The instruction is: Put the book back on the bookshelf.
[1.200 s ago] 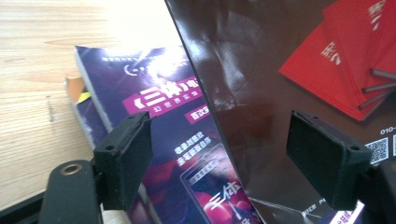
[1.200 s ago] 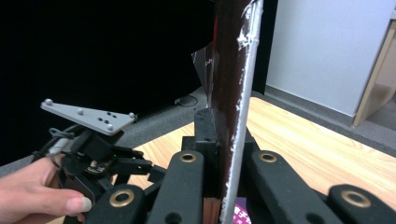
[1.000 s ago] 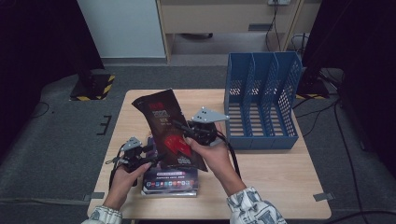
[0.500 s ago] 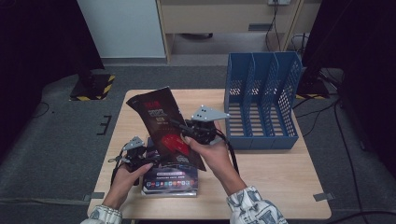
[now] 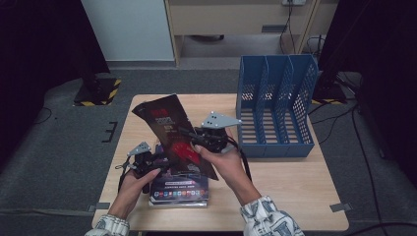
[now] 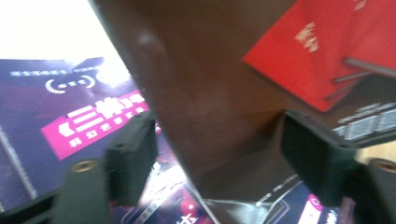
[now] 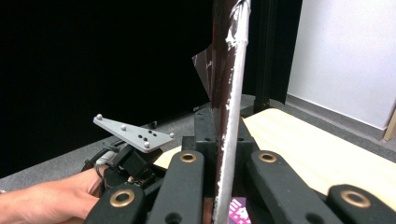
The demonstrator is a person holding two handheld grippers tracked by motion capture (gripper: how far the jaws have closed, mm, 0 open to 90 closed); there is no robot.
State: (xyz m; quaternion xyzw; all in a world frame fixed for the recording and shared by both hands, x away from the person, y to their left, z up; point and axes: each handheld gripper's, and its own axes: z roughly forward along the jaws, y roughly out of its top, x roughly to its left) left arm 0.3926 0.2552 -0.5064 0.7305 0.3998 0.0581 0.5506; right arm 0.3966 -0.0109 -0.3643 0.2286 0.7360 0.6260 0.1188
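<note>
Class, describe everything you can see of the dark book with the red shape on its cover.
The dark book is a thin glossy paperback, brown-black, with a red shape and pale print. It is lifted at a slant over the wooden table and the purple book. The right tongs are shut on its edge; the right gripper view shows its worn whitish edge upright between the jaws. Its lower corner sits between the left tongs, which have just been closing but do not yet press it.

Thin dark-brown glossy magazine with red cover graphic [image 5: 172, 132] is lifted, tilted up over a purple-covered magazine [image 5: 179, 189] lying flat at the bench's near edge.
</note>
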